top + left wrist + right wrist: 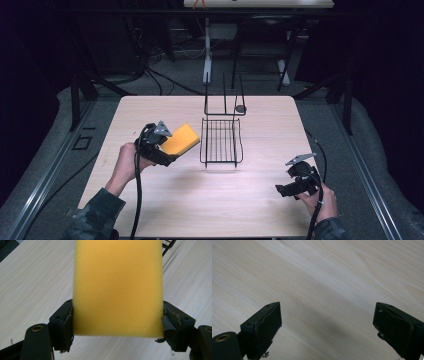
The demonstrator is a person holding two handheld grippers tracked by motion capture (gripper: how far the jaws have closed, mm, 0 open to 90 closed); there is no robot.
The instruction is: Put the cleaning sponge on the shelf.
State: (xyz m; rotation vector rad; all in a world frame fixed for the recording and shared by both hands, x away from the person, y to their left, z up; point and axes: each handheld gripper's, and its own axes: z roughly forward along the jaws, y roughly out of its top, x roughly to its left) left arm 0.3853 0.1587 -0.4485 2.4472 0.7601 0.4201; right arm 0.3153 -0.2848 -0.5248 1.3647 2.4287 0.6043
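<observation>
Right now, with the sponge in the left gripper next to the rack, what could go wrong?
1. The left gripper pinches the yellow sponge only by its near end; most of it sticks out, so it may sag or twist.
2. That free end is near the wire rack and could snag its rim.

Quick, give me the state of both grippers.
Left gripper: shut on the sponge.
Right gripper: open, holding nothing, over the table.
</observation>
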